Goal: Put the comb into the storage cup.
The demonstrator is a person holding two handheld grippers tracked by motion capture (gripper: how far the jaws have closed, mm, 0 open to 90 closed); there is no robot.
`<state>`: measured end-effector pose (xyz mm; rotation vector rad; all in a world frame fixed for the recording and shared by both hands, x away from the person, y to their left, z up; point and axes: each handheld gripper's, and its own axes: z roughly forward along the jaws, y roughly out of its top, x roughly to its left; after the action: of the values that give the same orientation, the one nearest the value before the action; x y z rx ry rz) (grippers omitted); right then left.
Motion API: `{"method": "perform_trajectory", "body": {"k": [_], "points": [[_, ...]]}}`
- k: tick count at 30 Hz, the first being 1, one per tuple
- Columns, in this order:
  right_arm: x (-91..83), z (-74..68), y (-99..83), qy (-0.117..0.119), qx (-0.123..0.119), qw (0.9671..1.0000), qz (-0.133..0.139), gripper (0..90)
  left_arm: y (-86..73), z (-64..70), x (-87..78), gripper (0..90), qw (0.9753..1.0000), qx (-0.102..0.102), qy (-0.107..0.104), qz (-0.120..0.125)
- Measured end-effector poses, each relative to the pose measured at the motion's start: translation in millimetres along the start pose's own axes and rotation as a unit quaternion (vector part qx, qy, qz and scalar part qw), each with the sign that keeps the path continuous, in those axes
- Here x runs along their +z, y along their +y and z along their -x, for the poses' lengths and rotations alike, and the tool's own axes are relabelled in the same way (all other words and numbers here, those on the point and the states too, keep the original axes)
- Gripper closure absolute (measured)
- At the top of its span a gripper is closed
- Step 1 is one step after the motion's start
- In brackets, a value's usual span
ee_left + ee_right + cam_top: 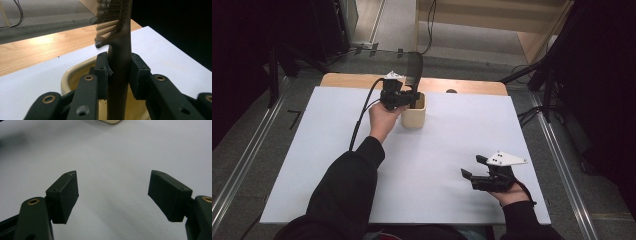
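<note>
Item: slotted spatula [414,67] — dark, long-handled, standing nearly upright with its handle down inside the cream cup [414,116] and its slotted blade above the cup's rim. Your left hand-held gripper [404,98] is clamped on the handle just above that rim; the left gripper view shows both pads pressed flat against the round shaft [119,72].

Handling, as judged: light, stiff along the handle, probably a little springy at the blade. The shaft looks smooth and round, so it may twist or slide between the pads if you tilt it quickly. Best hold is where you have it — low on the handle, below the blade's neck, never on the slats.

Cup: small, open-topped, likely light enough to tip or drag if the handle catches its wall. Lift straight up from the cup before swinging sideways.

Room: the cup stands near the far edge of the white sheet [312,150] on the tabletop, with bare wood just beyond it. Nearer you than the cup, the sheet lies open — ample space for setting down.

Your right hand-held gripper [474,176] rests well apart from the cup, toward your side, jaws spread wide and holding nothing.
</note>
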<state>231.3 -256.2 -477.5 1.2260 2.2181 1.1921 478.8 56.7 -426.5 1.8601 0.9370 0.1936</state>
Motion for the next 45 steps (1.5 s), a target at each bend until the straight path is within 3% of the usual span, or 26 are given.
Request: {"method": "perform_trajectory", "body": {"k": [3, 7, 22, 27, 42, 45], "points": [[-0.2, -0.1, -0.1, 0.000, 0.000, 1.0000, 0.000, 22.6, 1.9, -2.0, -3.3, 47.7, 0.9999, -0.013, 0.000, 0.005], [-0.2, -0.2, 0.1, 0.000, 0.000, 1.0000, 0.000, 22.6, 3.7, -6.2, -9.0, 39.1, 0.9997, -0.026, -0.004, -0.001], [1.0, -0.4, 0.1, 0.001, 0.002, 1.0000, -0.001, 22.6, 1.4, -11.7, -34.1, 36.3, 0.9990, -0.038, -0.022, -0.007], [1.7, -0.5, 0.5, 0.001, 0.002, 1.0000, -0.002, 22.5, -3.2, -14.9, -42.9, 35.9, 0.9977, -0.056, -0.038, -0.009], [4.2, -0.8, 1.8, 0.003, 0.000, 1.0000, -0.005, 22.5, -17.1, -13.0, -60.7, 34.9, 0.9971, -0.051, -0.053, -0.021], [4.3, -0.3, 1.6, 0.002, 0.002, 1.0000, -0.004, 22.5, -21.7, -13.2, -64.8, 35.0, 0.9973, -0.049, -0.052, -0.014]]}}
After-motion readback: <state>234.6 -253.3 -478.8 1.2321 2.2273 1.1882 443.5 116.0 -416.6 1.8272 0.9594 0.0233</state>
